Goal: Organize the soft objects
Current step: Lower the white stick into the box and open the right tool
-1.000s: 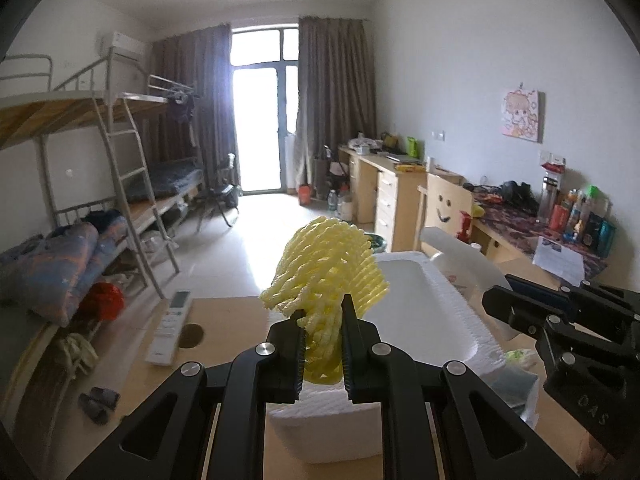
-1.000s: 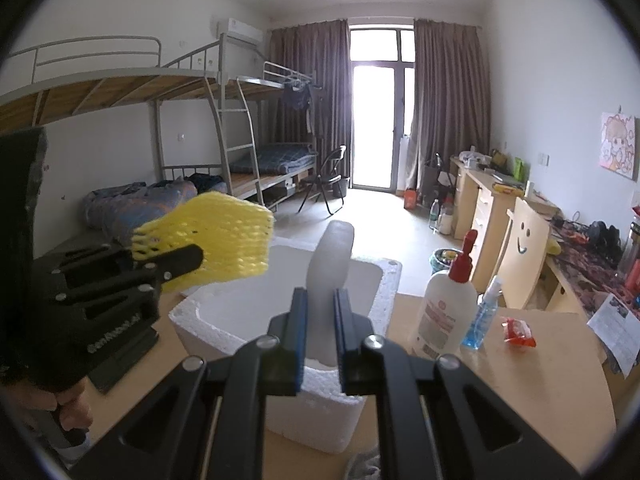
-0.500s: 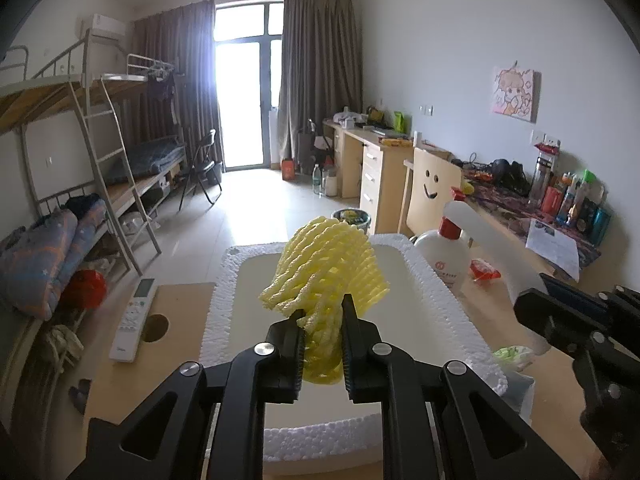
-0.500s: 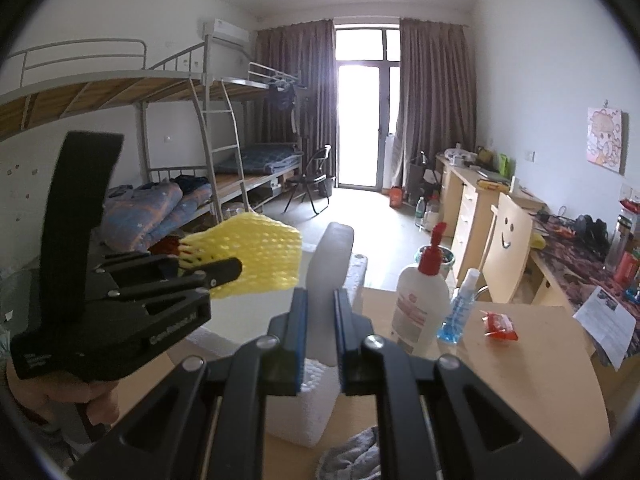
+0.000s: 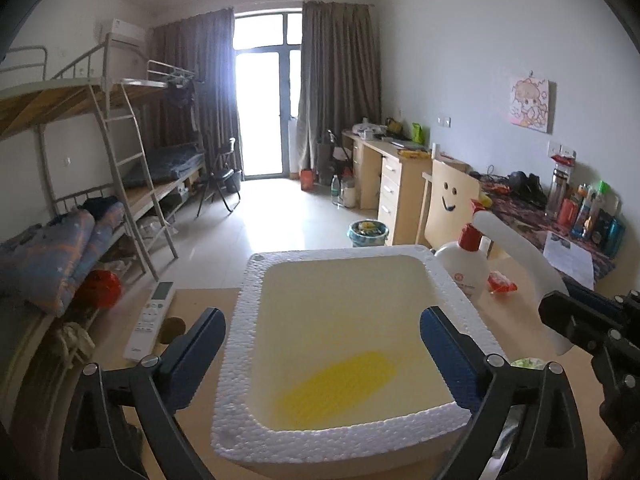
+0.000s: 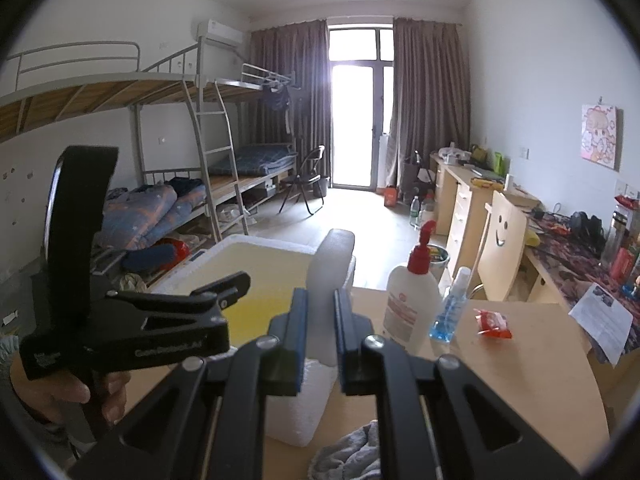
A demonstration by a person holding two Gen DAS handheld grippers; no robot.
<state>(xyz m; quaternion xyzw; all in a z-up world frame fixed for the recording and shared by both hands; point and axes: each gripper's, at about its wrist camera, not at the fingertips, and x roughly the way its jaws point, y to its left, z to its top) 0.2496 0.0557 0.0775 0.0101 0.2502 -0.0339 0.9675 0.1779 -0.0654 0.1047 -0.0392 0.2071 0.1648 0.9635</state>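
A white styrofoam box (image 5: pixel 240 344) stands on the wooden table; it also shows in the right wrist view (image 6: pixel 200 268). The yellow foam net (image 5: pixel 340 380) lies blurred on the box floor. My left gripper (image 5: pixel 320 352) is open and empty, its jaws spread over the near end of the box. My right gripper (image 6: pixel 320 336) is shut on a white foam piece (image 6: pixel 330 272), held upright at the box's right side; the piece also shows in the left wrist view (image 5: pixel 520 268).
A lotion bottle with a red pump (image 6: pixel 412 300), a small blue spray bottle (image 6: pixel 450 308) and a red packet (image 6: pixel 492 322) stand right of the box. A grey cloth (image 6: pixel 352 456) lies at the near table edge. A white remote (image 5: pixel 150 320) lies left of the box.
My left gripper opened and let go of the yellow foam net, which dropped into the box. My right gripper stays shut on the white foam piece.
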